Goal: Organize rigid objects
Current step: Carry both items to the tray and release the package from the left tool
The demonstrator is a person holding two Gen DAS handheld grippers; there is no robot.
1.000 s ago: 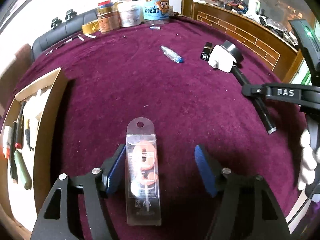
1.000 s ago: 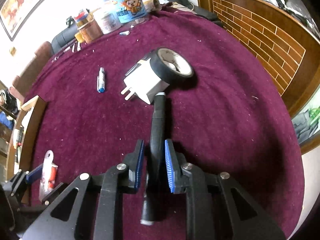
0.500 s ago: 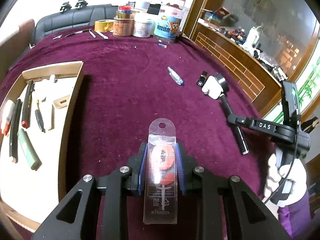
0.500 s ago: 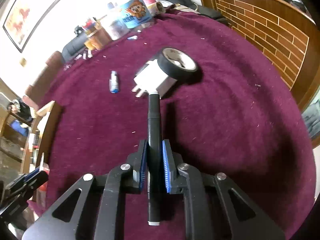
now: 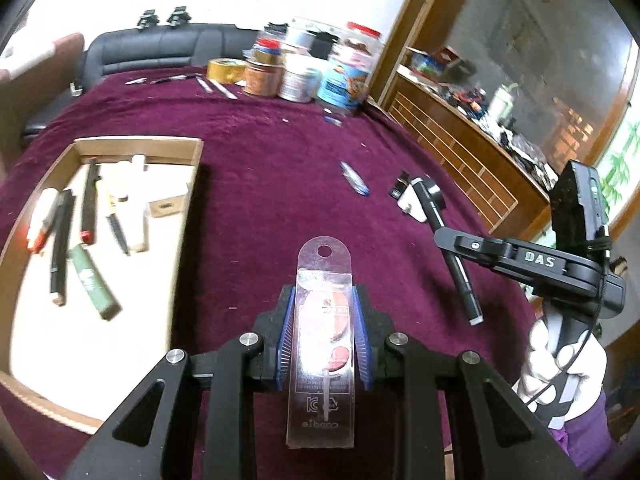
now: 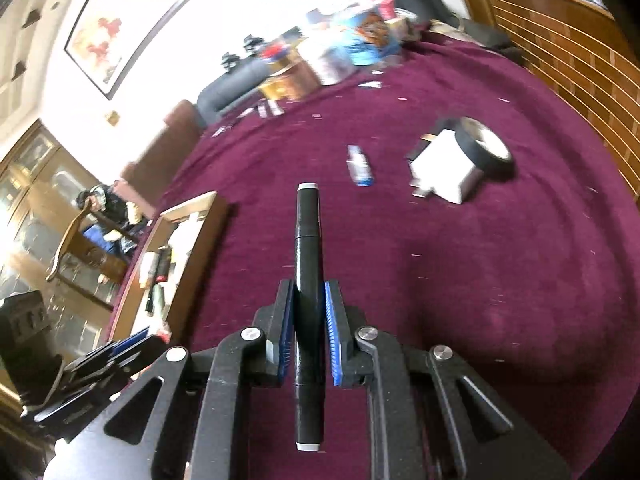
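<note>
My left gripper is shut on a clear plastic blister pack with a red item inside, held above the purple cloth. My right gripper is shut on a black marker, lifted off the table; gripper and marker also show in the left wrist view. The wooden tray lies to the left with pens, a green lighter and white pieces inside; it shows in the right wrist view too.
A white plug adapter, a black tape roll and a small blue-white tube lie on the cloth at the right. Jars, cans and tape rolls stand at the far edge. A wooden counter runs along the right.
My right gripper has lifted the marker off the cloth and swung it left toward the tray. My left gripper closed on the blister pack, raised it and tilted the view toward the tray.
</note>
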